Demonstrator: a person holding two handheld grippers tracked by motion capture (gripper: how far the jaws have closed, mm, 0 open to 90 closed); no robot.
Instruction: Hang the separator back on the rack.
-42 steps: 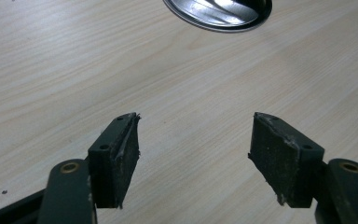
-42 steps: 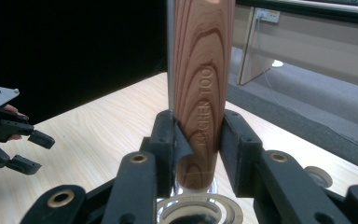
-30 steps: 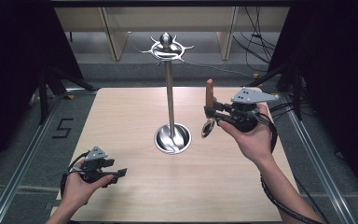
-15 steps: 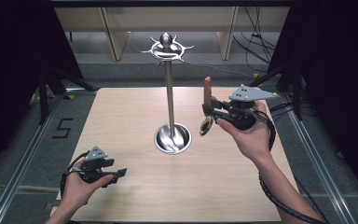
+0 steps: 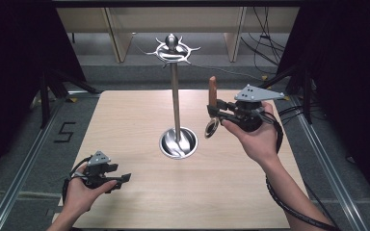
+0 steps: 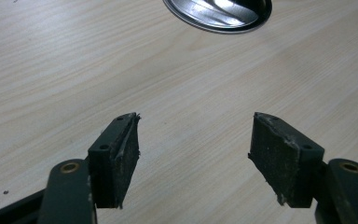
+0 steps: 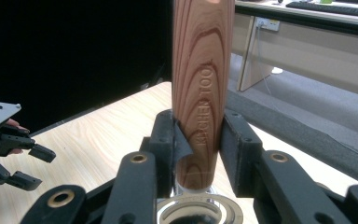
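High view: nearest, the left tongs rest low over the wooden surface, open with nothing between them. Farther on, a shiny metal stand rises from its round base in the middle. To its right, the right tongs are raised above the surface and squeeze the wooden handle of a kitchen tool, which stands upright, its metal end hanging below.
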